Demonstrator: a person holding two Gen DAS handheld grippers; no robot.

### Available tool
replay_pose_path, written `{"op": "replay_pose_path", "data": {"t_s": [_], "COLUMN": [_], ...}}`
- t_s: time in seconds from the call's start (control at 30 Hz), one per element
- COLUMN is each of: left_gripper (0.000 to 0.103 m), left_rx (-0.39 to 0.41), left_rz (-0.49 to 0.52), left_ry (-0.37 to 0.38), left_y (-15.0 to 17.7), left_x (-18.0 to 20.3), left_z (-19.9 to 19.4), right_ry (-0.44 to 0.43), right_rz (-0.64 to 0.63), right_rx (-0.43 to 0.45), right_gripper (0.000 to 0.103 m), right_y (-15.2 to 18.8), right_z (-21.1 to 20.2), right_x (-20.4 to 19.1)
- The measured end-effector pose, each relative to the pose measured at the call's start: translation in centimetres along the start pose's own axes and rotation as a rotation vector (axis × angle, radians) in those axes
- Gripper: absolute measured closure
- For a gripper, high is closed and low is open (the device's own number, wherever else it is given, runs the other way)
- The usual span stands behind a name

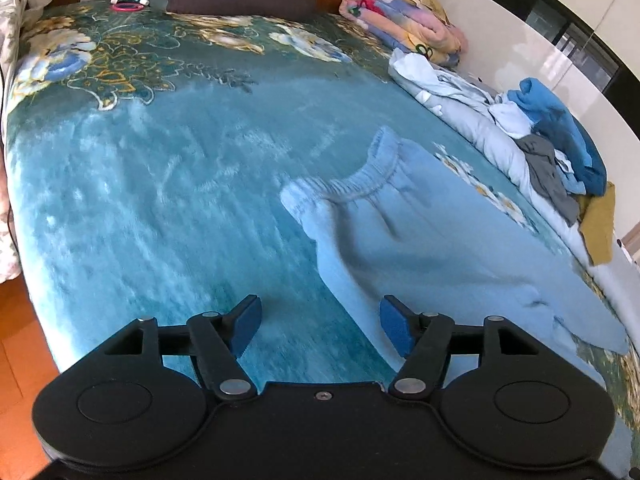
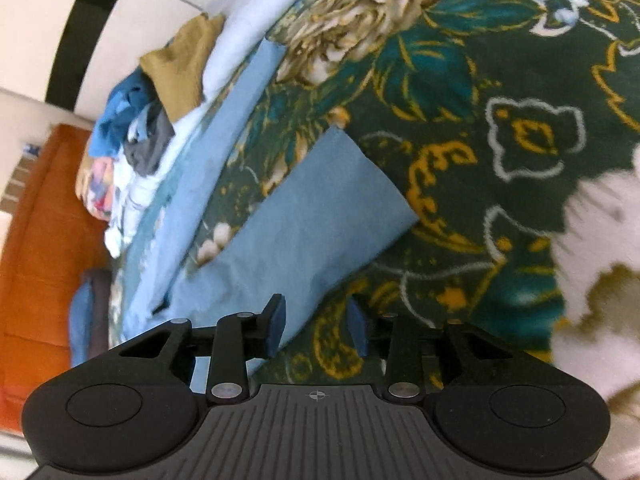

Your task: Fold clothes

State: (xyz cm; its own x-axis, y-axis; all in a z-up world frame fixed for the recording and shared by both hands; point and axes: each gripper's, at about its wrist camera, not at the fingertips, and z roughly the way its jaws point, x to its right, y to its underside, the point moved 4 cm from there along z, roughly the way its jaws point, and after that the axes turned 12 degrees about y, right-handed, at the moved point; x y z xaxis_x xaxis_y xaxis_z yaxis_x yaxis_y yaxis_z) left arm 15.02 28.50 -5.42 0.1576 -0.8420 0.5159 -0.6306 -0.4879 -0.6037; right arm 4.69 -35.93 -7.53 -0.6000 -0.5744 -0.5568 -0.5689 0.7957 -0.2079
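Your pale blue, elastic-waisted cotton trousers lie soft, light and limp; pinch hems or waistband; left gripper gapes wide, right gripper narrower, both empty.

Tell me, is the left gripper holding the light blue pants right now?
No, the left gripper is open and empty, its fingers apart above the light blue pants on the bed.

Left tool: black plastic body, two round discs, silver pivot screws, blue pads. Right tool: same build, ribbed black housing with a crosshair mark
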Motion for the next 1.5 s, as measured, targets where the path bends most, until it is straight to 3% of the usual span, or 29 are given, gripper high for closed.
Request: {"op": "replay_pose_path", "data": {"t_s": [0.13, 0.27, 0.4, 0.57, 0.63, 0.97, 1.17, 1.5], "left_gripper": [0.039, 0.035, 0.038, 0.095, 0.102, 0.103, 0.103, 0.103], "left_rx": [0.007, 0.017, 0.043, 0.009, 0.006, 0.046, 0.030, 0.061], "left_rz": [-0.025, -0.016, -0.024, -0.071, -0.074, -0.034, -0.038, -0.008], "left_ry": [-0.003, -0.014, -0.012, -0.005, -0.006, 0.021, 0.019, -0.011], "left_y": [-1.0, -1.6, -2.0, -2.3, -2.3, -1.0, -0.3, -4.3], "left_x": [-0.3, -0.2, 0.0, 0.3, 0.6, 2.7, 2.9, 6.9], "left_z": [0.9, 1.8, 2.5, 3.0, 3.0, 0.2, -0.6, -0.5], "right_ry": [-0.023, -0.030, -0.038, -0.062, -0.069, -0.080, -0.108, -0.145], "right_rz": [0.045, 0.066, 0.070, 0.029, 0.010, -0.010, 0.009, -0.094], "right_rx": [0.004, 0.019, 0.039, 0.078, 0.097, 0.182, 0.199, 0.265], "right_gripper": [0.077, 0.094, 0.098, 0.100, 0.100, 0.100, 0.100, 0.100], "right_y": [-0.4, -0.4, -0.5, -0.9, -1.2, -2.7, -3.5, -8.5], "right_z": [1.3, 1.9, 1.9, 0.9, 0.3, -2.9, -3.3, -2.6], "right_x": [0.0, 0.1, 0.0, -1.1, -1.5, -0.8, -0.6, -5.6]}}
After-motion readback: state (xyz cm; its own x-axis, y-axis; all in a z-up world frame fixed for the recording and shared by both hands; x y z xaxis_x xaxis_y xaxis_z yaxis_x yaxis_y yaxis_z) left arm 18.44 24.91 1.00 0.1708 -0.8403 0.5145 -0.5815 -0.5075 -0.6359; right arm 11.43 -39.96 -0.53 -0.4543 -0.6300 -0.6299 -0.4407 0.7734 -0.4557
